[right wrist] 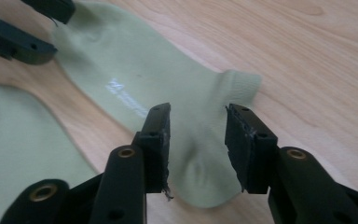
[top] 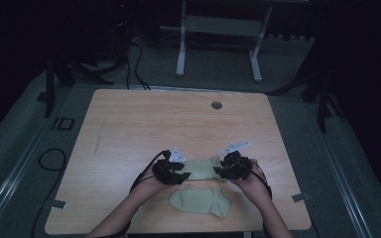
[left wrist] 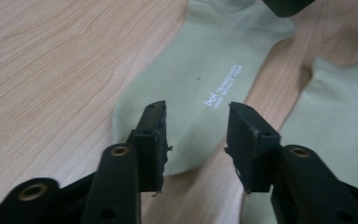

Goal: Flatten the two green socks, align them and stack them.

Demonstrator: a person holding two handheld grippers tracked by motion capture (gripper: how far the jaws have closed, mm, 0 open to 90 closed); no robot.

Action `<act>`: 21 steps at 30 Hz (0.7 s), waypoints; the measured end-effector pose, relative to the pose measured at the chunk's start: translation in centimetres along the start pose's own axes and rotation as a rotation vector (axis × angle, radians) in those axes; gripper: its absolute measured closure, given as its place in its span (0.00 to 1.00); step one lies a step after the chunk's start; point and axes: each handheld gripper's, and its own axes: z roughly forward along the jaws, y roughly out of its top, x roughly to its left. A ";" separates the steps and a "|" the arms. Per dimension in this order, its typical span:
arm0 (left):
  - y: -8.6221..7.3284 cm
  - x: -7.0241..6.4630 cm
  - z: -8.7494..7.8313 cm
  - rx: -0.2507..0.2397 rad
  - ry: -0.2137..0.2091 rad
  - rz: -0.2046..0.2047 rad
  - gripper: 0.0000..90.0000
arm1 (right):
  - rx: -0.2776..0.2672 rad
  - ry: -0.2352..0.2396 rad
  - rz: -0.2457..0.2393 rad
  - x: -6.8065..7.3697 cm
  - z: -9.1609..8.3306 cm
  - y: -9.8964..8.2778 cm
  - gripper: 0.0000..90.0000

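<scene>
A pale green sock [top: 202, 167] lies flat on the wooden table [top: 144, 124], stretched between my two grippers. My left gripper [top: 183, 175] stands open over its toe end [left wrist: 200, 70]; the left gripper [left wrist: 196, 112] has no cloth pinched between its pads. My right gripper [top: 219, 172] stands open over the cuff and heel end [right wrist: 205, 107], and the right gripper [right wrist: 196, 114] also grips nothing. A second matching sock [top: 201, 202] lies nearer the front edge, seen as the second sock [left wrist: 335, 116] and the second sock [right wrist: 14, 149].
A round grey grommet [top: 216, 105] sits in the table's far middle. Beyond the table stand a white frame's legs [top: 181, 49], and cables [top: 135, 62] run over the floor. The table's left half and far side are bare wood.
</scene>
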 end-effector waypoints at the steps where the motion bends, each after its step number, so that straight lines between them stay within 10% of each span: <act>1: -0.2 -0.1 -0.3 -0.004 -0.003 -0.007 0.63 | -0.008 0.011 0.003 0.3 -0.3 -0.2 0.66; 21: -5.9 -3.3 -4.1 0.010 -0.038 -0.123 0.54 | 0.043 0.059 0.016 3.6 -3.1 -7.6 0.67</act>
